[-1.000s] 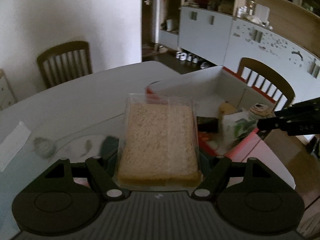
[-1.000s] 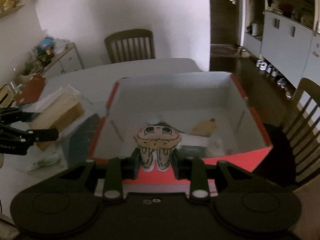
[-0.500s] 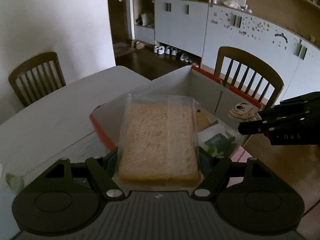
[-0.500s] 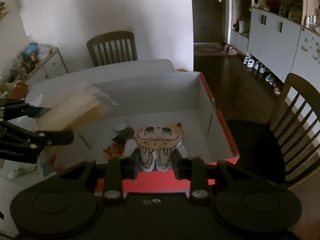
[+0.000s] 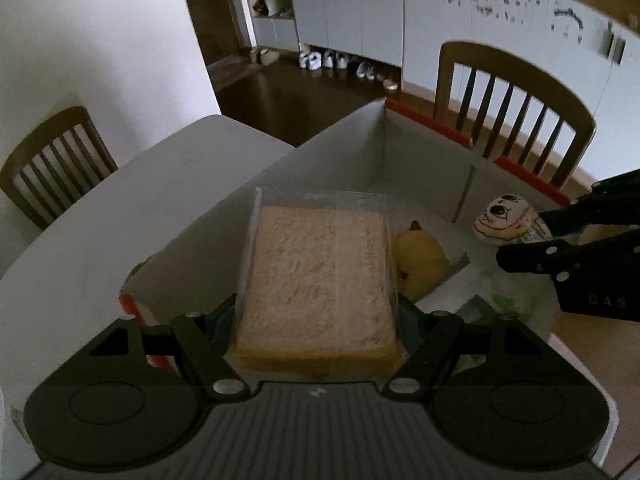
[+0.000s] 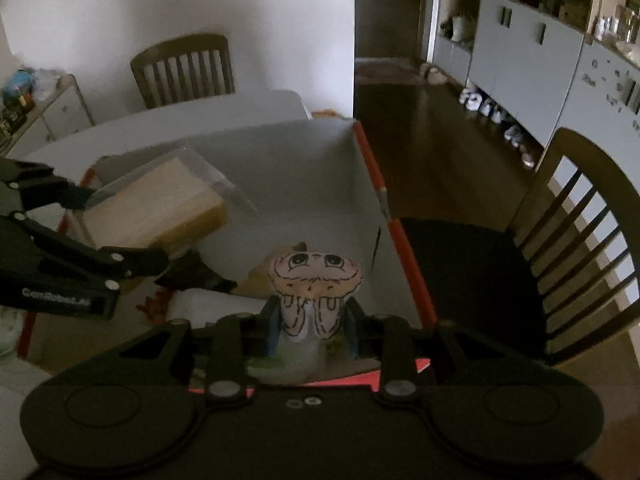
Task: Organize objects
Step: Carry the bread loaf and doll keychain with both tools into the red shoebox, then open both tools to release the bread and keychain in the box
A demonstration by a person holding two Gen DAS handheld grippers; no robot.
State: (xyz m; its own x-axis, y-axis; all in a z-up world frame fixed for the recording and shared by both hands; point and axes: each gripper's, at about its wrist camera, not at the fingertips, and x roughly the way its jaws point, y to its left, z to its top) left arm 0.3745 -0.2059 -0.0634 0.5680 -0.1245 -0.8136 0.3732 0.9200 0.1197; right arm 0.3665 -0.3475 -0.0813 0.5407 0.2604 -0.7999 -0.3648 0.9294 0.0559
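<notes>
Sandwich pack [image 5: 320, 280], clamped between the left gripper [image 5: 318, 320] fingers, now hangs over the open box [image 5: 420, 152] rather than beside it over the table as a second earlier. The right gripper [image 6: 314, 320] pinches a cartoon-face toy [image 6: 316, 288], also carried from the near rim to over the interior. Both seem ready for lowering beside a yellow item [image 5: 420, 260] inside.
</notes>
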